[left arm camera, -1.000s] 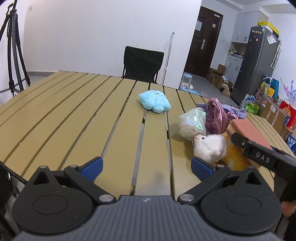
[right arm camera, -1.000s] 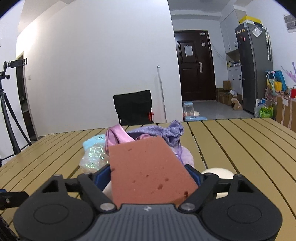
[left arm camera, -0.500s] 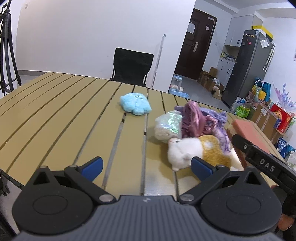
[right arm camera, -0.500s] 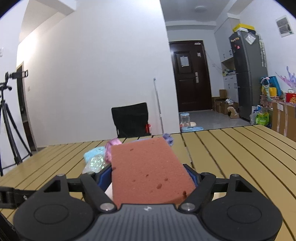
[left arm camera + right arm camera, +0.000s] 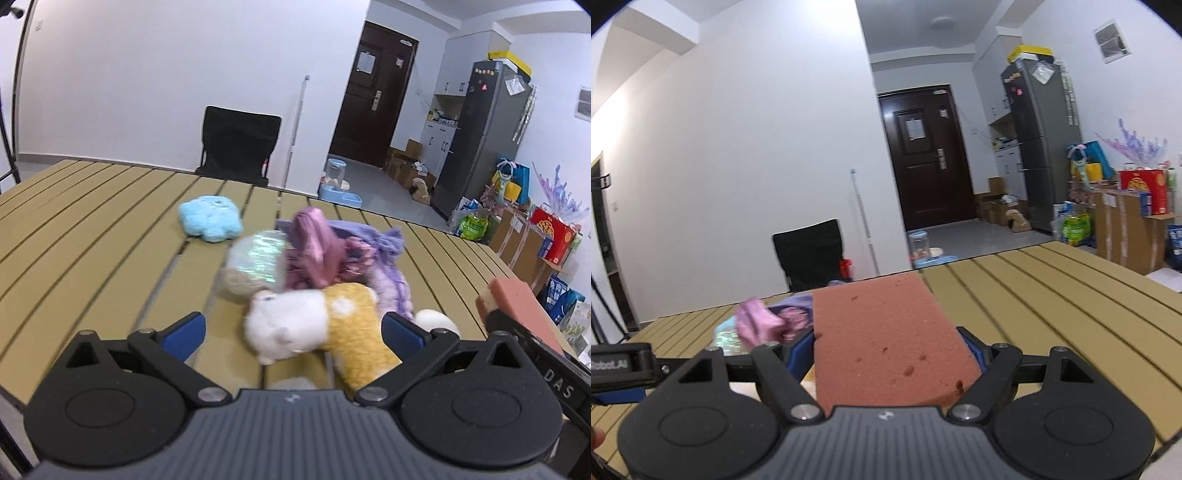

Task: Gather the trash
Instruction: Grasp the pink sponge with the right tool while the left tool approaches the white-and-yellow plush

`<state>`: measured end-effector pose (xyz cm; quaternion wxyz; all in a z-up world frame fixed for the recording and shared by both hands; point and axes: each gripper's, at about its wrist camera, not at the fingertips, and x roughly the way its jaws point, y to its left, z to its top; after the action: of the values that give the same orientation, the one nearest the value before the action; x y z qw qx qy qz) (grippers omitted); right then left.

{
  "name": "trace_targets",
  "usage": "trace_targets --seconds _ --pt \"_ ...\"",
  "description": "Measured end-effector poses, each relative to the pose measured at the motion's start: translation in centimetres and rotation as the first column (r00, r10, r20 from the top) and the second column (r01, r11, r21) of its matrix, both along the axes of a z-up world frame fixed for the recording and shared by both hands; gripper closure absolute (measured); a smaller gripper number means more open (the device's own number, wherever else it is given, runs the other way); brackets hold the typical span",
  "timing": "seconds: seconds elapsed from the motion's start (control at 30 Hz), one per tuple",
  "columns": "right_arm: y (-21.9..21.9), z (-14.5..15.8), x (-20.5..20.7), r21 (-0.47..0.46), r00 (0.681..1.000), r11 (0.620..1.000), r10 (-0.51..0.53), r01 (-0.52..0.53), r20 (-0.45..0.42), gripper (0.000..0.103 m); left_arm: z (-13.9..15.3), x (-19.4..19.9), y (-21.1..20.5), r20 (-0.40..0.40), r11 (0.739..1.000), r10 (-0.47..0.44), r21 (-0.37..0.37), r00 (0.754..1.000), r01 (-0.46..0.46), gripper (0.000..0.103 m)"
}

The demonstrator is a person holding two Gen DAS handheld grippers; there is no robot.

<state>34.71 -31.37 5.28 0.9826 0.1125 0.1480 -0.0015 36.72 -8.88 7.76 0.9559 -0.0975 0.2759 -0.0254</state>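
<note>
A reddish sponge (image 5: 886, 339) is gripped between the blue pads of the right gripper (image 5: 890, 349), whose jaws are closed against its two long sides; the sponge is held above the worktop (image 5: 1052, 295), clear of its slats, and juts forward past the fingertips. In the left wrist view the same sponge (image 5: 517, 306) is seen near the right edge of the worktop, carried off the surface.

The left gripper (image 5: 291, 330) is held with its jaws wide apart and nothing between the pads. Just beyond and partly between its fingertips a white and yellow plush (image 5: 321, 328) is lying on the worktop (image 5: 92, 229). Behind it, touching, a heap is formed by an iridescent ball (image 5: 255, 266), a pink cloth (image 5: 314, 247) and a purple cloth (image 5: 384, 251). A blue plush (image 5: 210, 219) is set apart from the heap, further toward the far edge. A black chair (image 5: 238, 142) is seen beyond that edge.
</note>
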Motion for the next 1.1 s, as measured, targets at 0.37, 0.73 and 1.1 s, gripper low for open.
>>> trace_targets --seconds 0.37,0.73,1.1 --pt "-5.4 -1.7 0.0 -0.008 0.993 0.994 -0.105 0.104 -0.062 0.026 -2.3 1.9 -6.8 0.011 0.998 -0.005 0.062 1.0 0.004 0.0" --pt "-6.7 -2.6 -0.7 -0.04 0.987 0.99 -0.139 0.136 -0.084 0.026 -5.1 4.3 -8.0 -0.071 0.995 0.088 0.063 0.994 -0.084 0.025" --pt "-6.1 -2.4 -0.5 -0.041 0.99 0.992 -0.119 0.116 -0.081 0.026 -4.8 4.3 -4.7 -0.114 0.993 0.114 -0.011 0.987 -0.116 0.04"
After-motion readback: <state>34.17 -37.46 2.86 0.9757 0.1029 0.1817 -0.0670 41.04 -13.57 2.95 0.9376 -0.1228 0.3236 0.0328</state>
